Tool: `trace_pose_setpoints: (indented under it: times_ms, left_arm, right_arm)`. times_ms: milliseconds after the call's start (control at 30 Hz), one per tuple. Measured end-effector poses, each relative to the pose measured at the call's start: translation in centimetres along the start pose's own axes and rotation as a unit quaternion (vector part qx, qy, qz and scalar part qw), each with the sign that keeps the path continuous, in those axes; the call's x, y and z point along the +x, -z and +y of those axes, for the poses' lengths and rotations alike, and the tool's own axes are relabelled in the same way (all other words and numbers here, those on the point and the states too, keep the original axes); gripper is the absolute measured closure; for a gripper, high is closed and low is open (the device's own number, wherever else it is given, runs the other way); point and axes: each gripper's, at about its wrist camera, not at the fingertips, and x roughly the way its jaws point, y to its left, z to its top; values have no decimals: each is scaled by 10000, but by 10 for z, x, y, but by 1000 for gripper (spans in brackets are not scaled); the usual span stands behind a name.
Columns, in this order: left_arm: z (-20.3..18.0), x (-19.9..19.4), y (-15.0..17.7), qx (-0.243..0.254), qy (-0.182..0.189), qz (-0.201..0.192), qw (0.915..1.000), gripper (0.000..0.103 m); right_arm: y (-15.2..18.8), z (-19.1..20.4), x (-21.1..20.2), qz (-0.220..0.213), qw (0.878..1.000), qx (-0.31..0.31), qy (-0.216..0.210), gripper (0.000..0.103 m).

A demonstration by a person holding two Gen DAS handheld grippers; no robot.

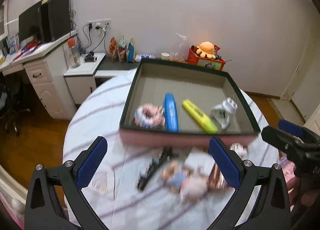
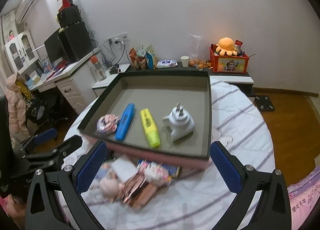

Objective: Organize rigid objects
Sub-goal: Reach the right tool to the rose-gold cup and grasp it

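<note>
Already both the left gripper (image 1: 158,165) and right gripper (image 2: 159,167) gape wide and empty, hovering over blurred clutter (image 2: 138,182) between their fingers, presumably choosing the next piece for the shallow dark-rimmed cardboard tray (image 2: 208,110) just beyond.

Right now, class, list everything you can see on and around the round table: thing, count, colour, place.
Box: one, dark rim, pink side, on the table.
Highlighters: two, blue and yellow, side by side in the box.
Hair tie: one, pink and white, box's left end.
Plug: one, white, box's right end.
Doll: one, pale, blurred, in front of the box.
Packets: a blurred pile, pink and brown, beside the doll.
Table: one, white striped cloth.
Left gripper: black, blue pads, open.
Right gripper: same, open.
</note>
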Motion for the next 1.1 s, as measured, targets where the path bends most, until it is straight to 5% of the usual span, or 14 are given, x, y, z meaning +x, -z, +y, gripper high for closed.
trace_pose_setpoints:
  times_ms: [333,900,1100]
  left_arm:
    - [8,-14,55,-1,-48,291,9996,0]
    - [12,1,60,-9,-30,452,9990,0]
    - [21,14,58,-96,-17,550,9984,0]
  right_arm:
    - [51,15,-3,419,9990,-72,154,0]
    - [65,12,32,832,9953,427,232,0]
    - [68,14,52,976,9929,570,381,10]
